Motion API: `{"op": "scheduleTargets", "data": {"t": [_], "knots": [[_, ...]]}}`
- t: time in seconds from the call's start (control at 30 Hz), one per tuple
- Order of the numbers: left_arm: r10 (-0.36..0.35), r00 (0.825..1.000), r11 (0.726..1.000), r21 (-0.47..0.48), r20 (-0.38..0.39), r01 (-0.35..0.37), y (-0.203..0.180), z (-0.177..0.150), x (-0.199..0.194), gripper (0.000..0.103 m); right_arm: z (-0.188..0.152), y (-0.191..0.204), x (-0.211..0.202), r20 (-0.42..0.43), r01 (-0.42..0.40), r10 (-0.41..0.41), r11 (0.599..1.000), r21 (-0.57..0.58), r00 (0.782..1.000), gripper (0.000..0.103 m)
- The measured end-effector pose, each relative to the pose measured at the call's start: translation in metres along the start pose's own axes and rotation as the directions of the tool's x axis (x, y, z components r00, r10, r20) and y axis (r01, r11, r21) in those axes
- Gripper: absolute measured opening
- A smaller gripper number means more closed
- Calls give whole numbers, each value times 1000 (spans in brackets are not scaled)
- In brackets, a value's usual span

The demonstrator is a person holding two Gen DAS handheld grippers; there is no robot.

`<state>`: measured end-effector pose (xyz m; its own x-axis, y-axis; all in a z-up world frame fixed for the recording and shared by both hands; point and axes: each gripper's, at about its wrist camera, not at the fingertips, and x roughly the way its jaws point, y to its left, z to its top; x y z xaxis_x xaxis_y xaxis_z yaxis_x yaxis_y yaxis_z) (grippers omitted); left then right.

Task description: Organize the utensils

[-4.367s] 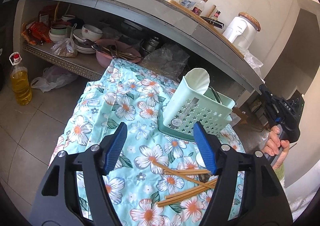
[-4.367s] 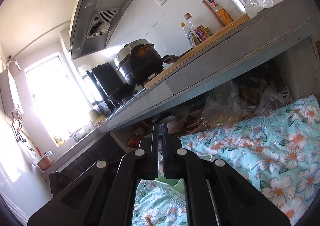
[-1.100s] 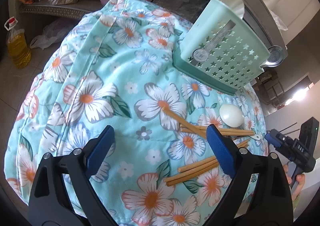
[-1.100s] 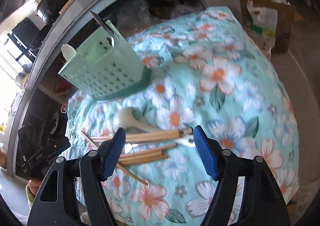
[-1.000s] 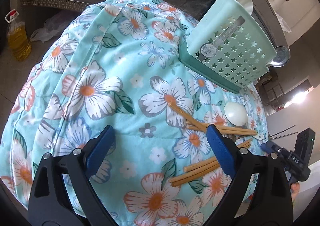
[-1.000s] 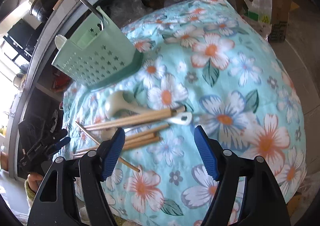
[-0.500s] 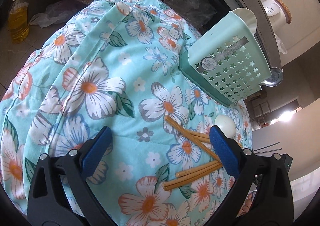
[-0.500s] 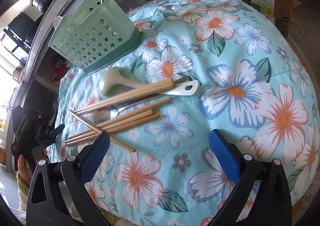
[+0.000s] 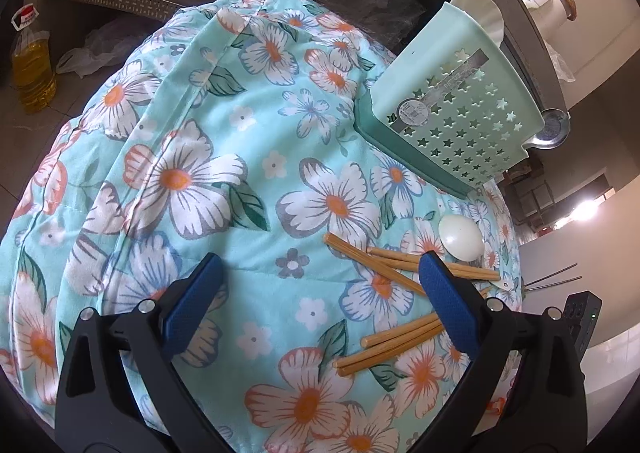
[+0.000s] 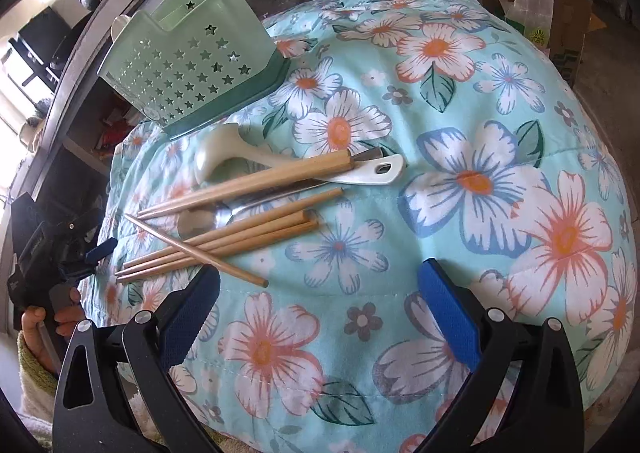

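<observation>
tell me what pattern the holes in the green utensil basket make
Rows of small star-shaped cutouts across the pale green utensil basket, seen best in the right wrist view.

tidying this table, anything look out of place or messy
Yes. The wooden chopsticks lie scattered on the floral cloth, one crossing the rest, mixed with a white spoon and a metal spoon. All are outside the green holder.

holder sticker (image 9: 412, 110), print illegible
</observation>
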<state>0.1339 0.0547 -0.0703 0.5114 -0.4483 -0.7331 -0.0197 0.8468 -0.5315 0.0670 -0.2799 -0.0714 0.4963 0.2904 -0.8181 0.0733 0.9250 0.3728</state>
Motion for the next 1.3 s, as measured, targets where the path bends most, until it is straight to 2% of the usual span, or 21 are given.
{"op": "scheduleTargets", "data": {"t": [0.1, 0.23, 0.27, 0.3, 0.37, 0.4, 0.47, 0.6, 0.7, 0.9, 0.97, 1.07, 1.17, 1.3], "knots": [[23, 999, 998, 53, 39, -25, -14, 3, -10, 94, 0, 2, 1, -1, 11, -11, 1000, -22, 1000, 97], [-18, 997, 978, 209, 70, 3, -53, 6, -17, 94, 0, 1, 1, 4, 2, -1, 1000, -14, 1000, 97], [-31, 997, 968, 251, 67, 14, -64, 5, -16, 91, 0, 0, 1, 4, -5, 5, 1000, -7, 1000, 97], [-43, 997, 957, 288, 59, 25, -75, 3, -14, 81, 1, -2, 1, 4, -14, 14, 1000, 3, 1000, 97], [-68, 998, 933, 356, 17, 57, -96, -4, -6, 71, 1, -5, 0, 5, -31, 31, 999, 22, 1000, 97], [-84, 996, 923, 376, -5, 80, -104, -9, -2, 62, 2, -7, 0, 5, -39, 38, 999, 30, 999, 97], [-128, 989, 907, 395, -74, 147, -118, -17, 11, 51, 2, -9, -1, 5, -50, 50, 998, 42, 999, 97], [-160, 971, 894, 390, -179, 219, -132, -29, 35, 39, 2, -9, -1, 5, -56, 56, 998, 42, 998, 97], [-149, 963, 910, 350, -225, 223, -128, -33, 50, 32, 2, -9, -1, 6, -57, 57, 998, 41, 998, 97], [-145, 951, 939, 266, -272, 220, -117, -27, 60, 30, 2, -10, -1, 8, -67, 66, 996, 52, 998, 97], [-124, 939, 953, 227, -319, 203, -112, -24, 72, 30, 3, -10, -1, 9, -69, 69, 996, 56, 998, 97], [-134, 927, 957, 197, -351, 213, -110, -22, 83, 28, 3, -11, -1, 10, -70, 70, 996, 56, 998, 97], [-125, 924, 960, 193, -360, 205, -112, -17, 89, 23, 3, -11, -1, 13, -71, 71, 996, 58, 997, 97], [-89, 929, 962, 210, -360, 174, -113, -15, 94, 7, 3, -10, -1, 15, -69, 68, 996, 60, 998, 97]]}}
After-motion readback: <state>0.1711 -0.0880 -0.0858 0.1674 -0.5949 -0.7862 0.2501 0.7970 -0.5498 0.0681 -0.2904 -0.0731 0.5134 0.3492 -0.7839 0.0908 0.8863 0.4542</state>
